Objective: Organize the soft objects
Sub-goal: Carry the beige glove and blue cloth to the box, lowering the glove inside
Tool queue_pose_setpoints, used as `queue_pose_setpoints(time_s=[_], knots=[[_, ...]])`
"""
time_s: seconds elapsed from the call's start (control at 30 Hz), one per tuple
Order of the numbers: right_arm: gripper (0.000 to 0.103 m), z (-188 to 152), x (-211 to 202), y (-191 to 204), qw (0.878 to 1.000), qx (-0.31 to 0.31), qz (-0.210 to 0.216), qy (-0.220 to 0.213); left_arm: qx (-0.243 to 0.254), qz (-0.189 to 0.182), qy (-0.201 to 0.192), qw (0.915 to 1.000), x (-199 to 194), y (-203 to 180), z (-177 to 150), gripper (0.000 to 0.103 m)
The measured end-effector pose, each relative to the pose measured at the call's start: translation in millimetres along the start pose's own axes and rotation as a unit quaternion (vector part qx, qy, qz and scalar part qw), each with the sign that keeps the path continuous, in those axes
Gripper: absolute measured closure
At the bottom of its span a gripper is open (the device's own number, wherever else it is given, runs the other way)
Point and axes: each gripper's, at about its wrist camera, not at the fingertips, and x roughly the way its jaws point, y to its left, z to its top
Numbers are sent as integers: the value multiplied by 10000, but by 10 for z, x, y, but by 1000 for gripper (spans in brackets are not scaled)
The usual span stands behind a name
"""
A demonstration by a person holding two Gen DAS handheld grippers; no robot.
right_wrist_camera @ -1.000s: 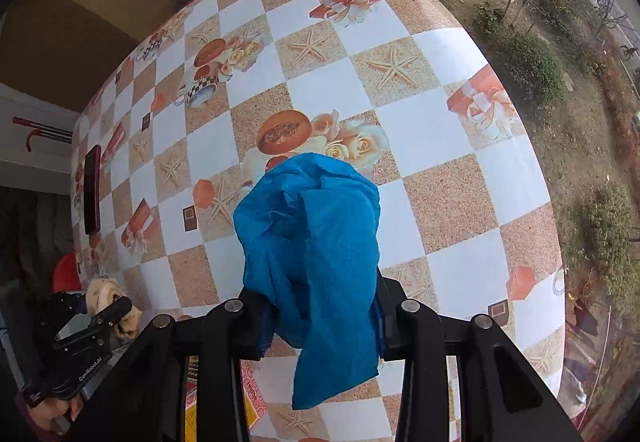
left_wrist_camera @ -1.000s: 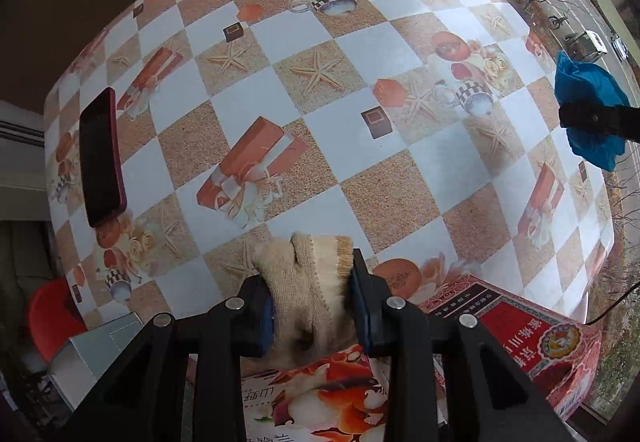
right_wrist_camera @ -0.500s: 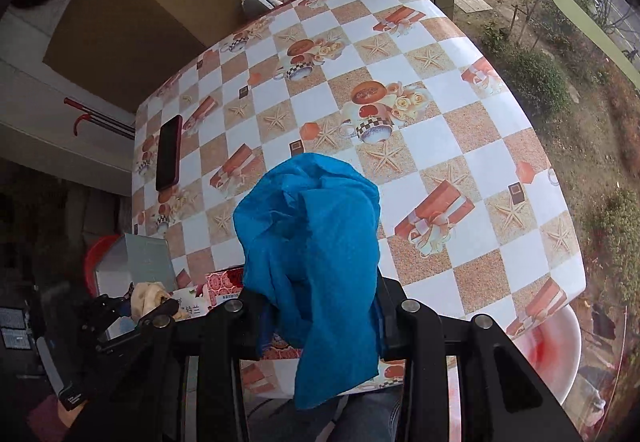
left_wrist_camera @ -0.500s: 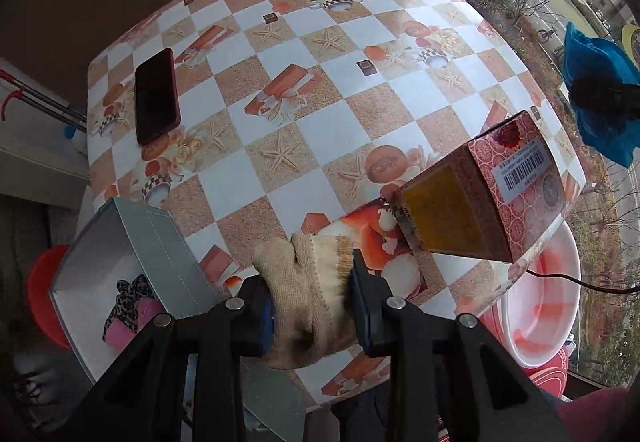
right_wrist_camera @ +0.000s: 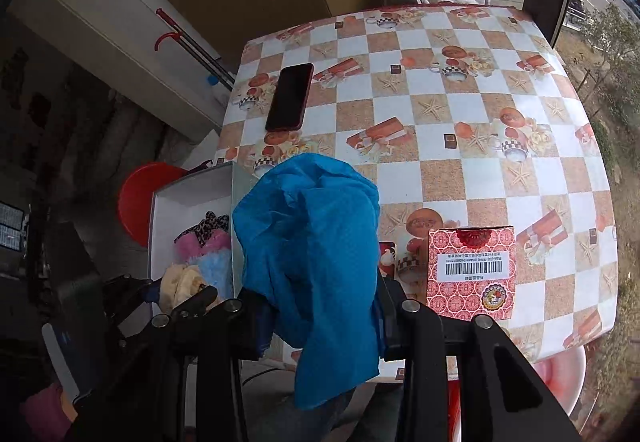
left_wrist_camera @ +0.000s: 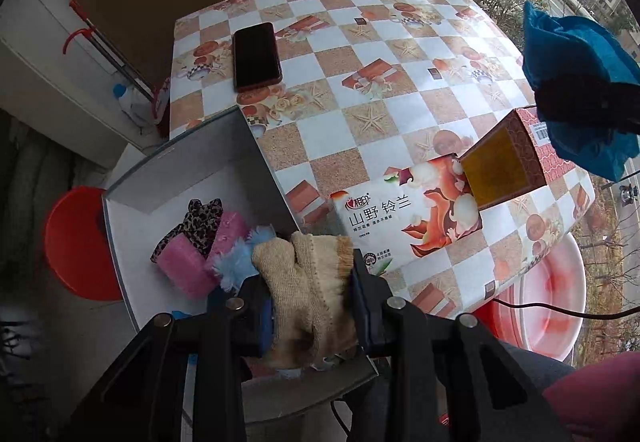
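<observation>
Left gripper (left_wrist_camera: pixel 312 306) jaws pinch a beige glove (left_wrist_camera: pixel 308 282) above the grey box (left_wrist_camera: pixel 248 146); right gripper (right_wrist_camera: pixel 320 318) jaws pinch a blue cloth (right_wrist_camera: pixel 312 242) whose loose tail could snag the box wall.

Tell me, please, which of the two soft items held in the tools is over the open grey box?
The beige knit glove, clamped in the left tool, hangs over the open grey box. The blue cloth, in the right tool, hangs beside it, near the table edge.

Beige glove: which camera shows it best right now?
The left wrist view: the beige glove fills the near centre, clamped in the left hand-held gripper above the grey box. The right wrist view shows only a small part at lower left.
</observation>
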Motion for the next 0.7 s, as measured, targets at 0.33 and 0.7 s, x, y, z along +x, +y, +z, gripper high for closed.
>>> queue_pose_setpoints(time_s=[0.33,0.7], knots=[[64,-200,290,624,9945,-920,50,494,-502,73,35,9987,-48,279,-315,68],[64,-267,348,822,9907,-1209,37,618,-724,76,14,9973,-89,368,-444,68]])
